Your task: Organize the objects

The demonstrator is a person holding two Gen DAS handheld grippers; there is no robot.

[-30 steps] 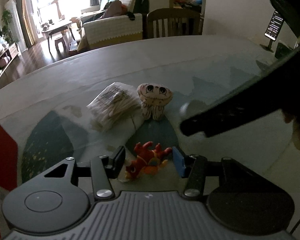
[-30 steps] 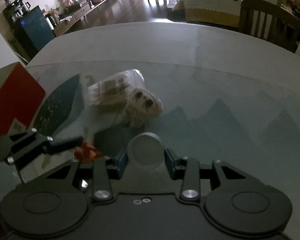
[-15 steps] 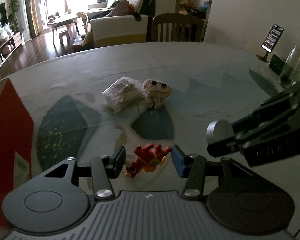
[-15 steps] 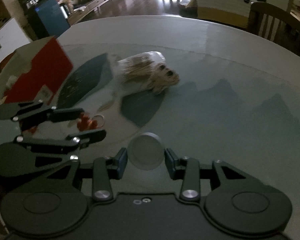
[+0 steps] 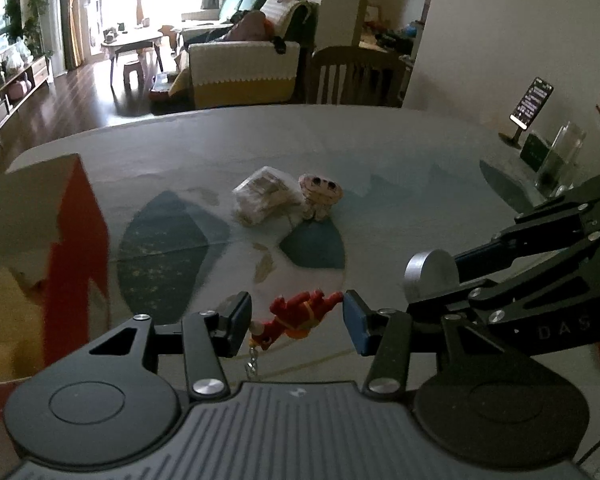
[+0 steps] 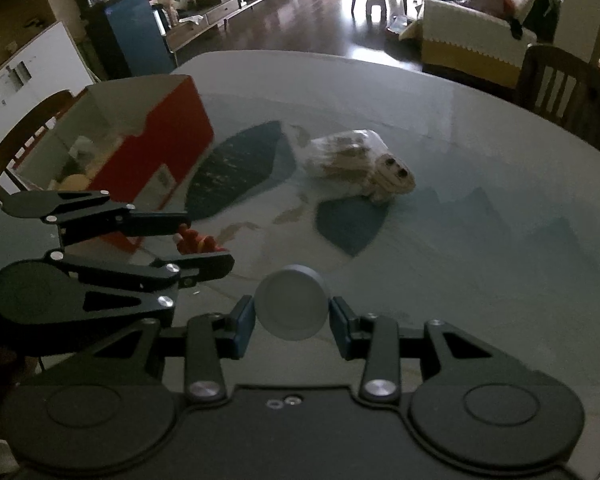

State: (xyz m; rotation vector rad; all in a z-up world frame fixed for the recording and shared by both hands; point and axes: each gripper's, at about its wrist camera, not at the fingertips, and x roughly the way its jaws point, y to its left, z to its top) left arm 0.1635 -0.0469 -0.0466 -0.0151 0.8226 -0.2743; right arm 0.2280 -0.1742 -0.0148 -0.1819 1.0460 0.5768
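The left tongs (image 5: 296,322) are squeezing a little red toy (image 5: 296,316) between their two tips. The right tongs (image 6: 292,320) are squeezing a round grey lid (image 6: 292,309). Both are hanging side by side, close together.

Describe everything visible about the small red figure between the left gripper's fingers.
The red figure is a small toy keychain, red with orange bands, glossy like plastic or rubber. It hangs slanted between the fingers of the left gripper, limbs toward the right pad, head lower left. A short metal chain dangles from its lower end. It is lifted off the table, near the open red box. From the right wrist view only its upper part shows between the fingers.
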